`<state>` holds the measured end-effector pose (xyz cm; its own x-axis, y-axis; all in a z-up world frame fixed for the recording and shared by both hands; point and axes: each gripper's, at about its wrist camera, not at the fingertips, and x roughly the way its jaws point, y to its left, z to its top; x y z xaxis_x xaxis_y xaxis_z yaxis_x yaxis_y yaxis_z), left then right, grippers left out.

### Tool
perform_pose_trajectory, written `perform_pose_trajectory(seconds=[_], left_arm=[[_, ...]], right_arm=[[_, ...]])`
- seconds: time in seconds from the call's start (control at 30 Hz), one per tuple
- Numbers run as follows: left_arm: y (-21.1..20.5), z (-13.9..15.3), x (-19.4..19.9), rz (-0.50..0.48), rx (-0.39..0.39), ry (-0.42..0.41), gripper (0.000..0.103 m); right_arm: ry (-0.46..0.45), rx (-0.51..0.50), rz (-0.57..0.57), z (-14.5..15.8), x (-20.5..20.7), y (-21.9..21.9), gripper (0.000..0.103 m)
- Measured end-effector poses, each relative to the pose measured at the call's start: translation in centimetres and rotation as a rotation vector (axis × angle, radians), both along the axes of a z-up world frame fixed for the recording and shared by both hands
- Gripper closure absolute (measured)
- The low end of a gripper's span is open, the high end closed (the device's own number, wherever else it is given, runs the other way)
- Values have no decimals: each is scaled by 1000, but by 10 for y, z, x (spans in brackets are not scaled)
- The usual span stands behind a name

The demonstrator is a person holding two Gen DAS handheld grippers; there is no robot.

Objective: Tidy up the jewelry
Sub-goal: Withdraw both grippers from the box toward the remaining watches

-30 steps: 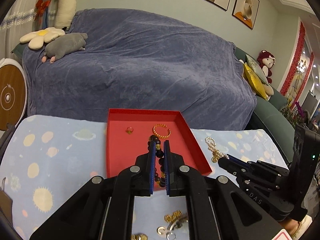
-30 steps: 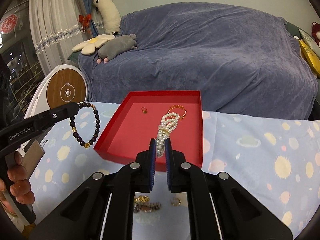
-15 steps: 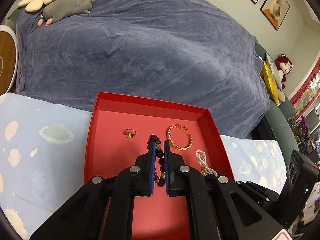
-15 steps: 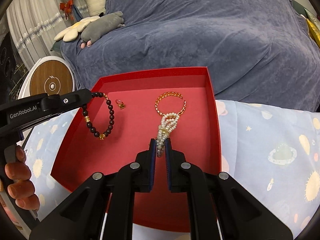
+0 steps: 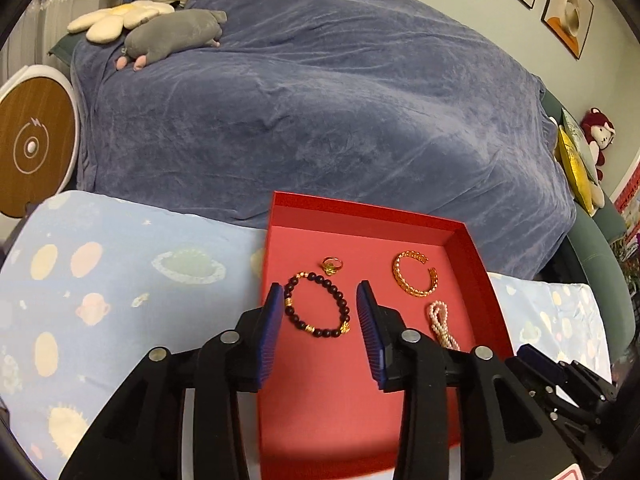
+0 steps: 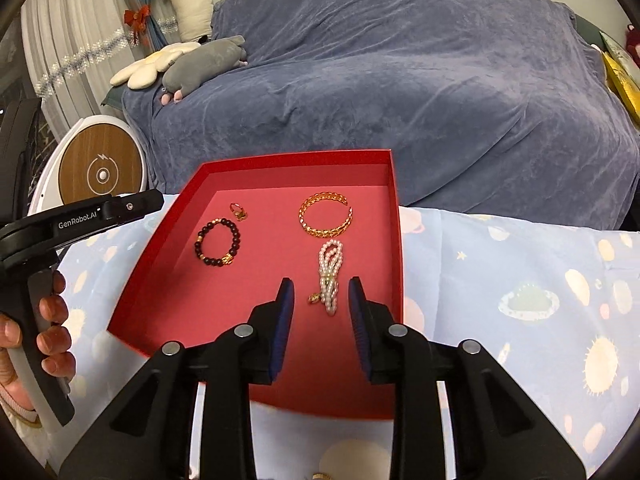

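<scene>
A red tray (image 5: 372, 208) (image 6: 296, 158) sits on the patterned cloth. On its floor lie a gold ring (image 5: 332, 266) (image 6: 239, 211), a gold cuff bracelet (image 5: 414, 274) (image 6: 326, 216), a dark bead bracelet (image 5: 318, 306) (image 6: 218, 242) and a pearl strand (image 5: 442, 326) (image 6: 330, 272). My left gripper (image 5: 319, 286) (image 6: 156, 198) is opening; the bead bracelet rests flat between its blue pads, which do not touch it. My right gripper (image 6: 320, 281) (image 5: 560, 376) is opening too, with the pearl strand's near end lying loose between its fingers.
A sofa under a blue-grey throw (image 5: 320, 112) rises right behind the tray, with plush toys (image 5: 172, 34) on it. A round wood-faced disc (image 6: 100, 174) stands at the left. A person's hand (image 6: 52, 328) holds the left gripper's handle. A small gold piece (image 6: 320, 476) lies at the near edge.
Both grippers came down over the tray and opened. The bead bracelet and the pearl strand, pinched and hanging before, now lie on the tray floor.
</scene>
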<state>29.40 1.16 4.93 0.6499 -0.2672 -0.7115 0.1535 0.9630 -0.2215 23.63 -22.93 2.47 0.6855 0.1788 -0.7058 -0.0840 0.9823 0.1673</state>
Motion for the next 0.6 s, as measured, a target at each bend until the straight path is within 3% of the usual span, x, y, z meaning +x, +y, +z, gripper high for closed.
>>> perform_pose_trajectory(seconds=[0.07, 0.3, 0.43, 0.6], left_arm=[[6, 7, -22, 0, 29, -7, 60], [26, 7, -98, 43, 90, 12, 56], [34, -8, -142, 61, 128, 25, 45], [35, -34, -173, 47, 94, 106, 45]], right_arm=[[-2, -9, 4, 8, -24, -2, 70], [-1, -29, -18, 13, -111, -6, 68], [29, -5, -40, 2, -147, -6, 68], [69, 11, -17, -17, -168, 5, 68]])
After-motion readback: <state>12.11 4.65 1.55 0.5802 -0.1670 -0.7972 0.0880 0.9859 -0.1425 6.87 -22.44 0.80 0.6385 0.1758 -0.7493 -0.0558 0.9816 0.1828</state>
